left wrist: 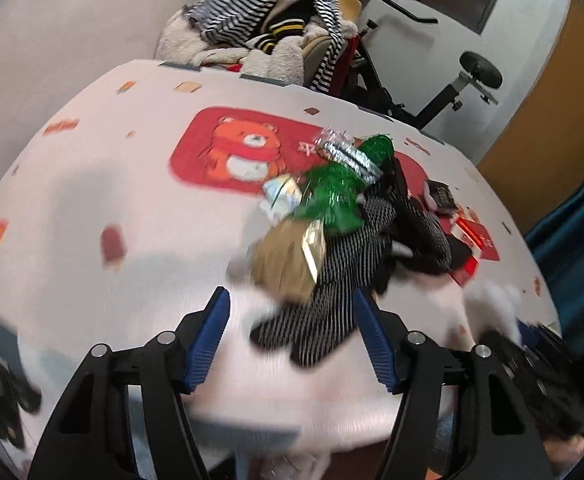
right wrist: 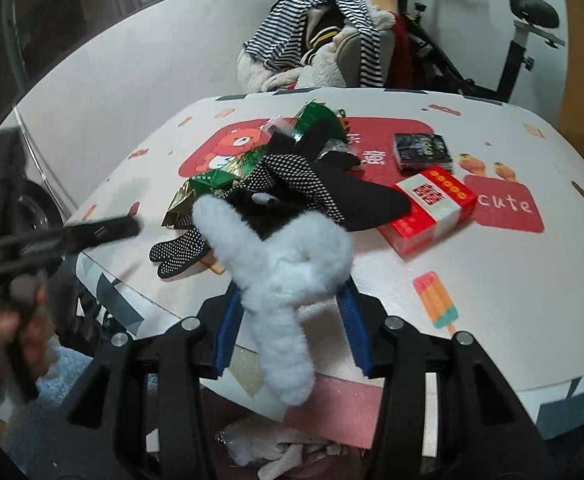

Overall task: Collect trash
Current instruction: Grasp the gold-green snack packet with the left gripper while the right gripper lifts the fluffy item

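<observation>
The left wrist camera is sitting just behind the left claw, looking steeply down and forward over the near edge of the desk. The clutter pile is lying near, toward one o'clock, and the chair heaped with clothes is standing at twelve o'clock beyond the far edge.

The right wrist camera is riding behind the right claw, facing the same desk from its near edge, tilted downward. Here the clutter pile is lying close at twelve o'clock, the chair heaped with clothes behind it.

Both views are sharing the desk, pile, chair and exercise bike.
</observation>
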{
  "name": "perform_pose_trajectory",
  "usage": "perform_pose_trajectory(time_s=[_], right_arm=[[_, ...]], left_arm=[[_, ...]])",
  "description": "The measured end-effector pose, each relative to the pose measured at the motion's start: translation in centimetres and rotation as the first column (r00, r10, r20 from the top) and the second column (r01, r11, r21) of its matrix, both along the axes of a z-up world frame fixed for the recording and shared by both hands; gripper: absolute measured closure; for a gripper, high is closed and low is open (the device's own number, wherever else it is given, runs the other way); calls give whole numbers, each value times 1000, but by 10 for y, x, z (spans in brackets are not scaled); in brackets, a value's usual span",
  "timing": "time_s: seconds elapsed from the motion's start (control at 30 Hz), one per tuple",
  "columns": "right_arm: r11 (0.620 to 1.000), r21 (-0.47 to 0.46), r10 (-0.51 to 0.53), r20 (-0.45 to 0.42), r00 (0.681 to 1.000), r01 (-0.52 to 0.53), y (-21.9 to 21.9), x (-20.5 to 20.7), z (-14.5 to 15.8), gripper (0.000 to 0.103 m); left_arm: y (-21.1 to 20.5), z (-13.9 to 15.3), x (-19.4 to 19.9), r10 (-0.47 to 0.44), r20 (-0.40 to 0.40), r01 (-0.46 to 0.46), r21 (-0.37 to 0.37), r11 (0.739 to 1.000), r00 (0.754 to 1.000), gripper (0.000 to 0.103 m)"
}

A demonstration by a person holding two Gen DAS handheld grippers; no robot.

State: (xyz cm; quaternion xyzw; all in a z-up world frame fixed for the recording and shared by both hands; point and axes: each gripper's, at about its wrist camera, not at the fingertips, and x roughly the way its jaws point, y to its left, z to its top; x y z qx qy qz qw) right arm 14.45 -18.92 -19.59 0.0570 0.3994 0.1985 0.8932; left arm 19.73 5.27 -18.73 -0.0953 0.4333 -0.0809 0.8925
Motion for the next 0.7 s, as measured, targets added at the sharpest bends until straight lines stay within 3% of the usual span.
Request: perform_pose_trajectory(time_s=[0.17,0.3,0.37,0.7], right_arm=[[1000,12,-17,-5,1000,17,-8,-7,-1,55],[999,37,-30,-12,999,30,-17,-13,-3,55],[998,42,-37,-16,999,38,-21,-15,-4,55],[992,86,-92,-5,996,92,-41,-26,7,55]], left_arm=[[-14,-10,45,-38,-28,40,90,995,999,55],[-21,-16,56,-72,-22,75,140,987,997,83],[-21,-11,54,-87,-16,88,130,988,996,89],[-2,53,10,-115,89,112,39,993,989,92]])
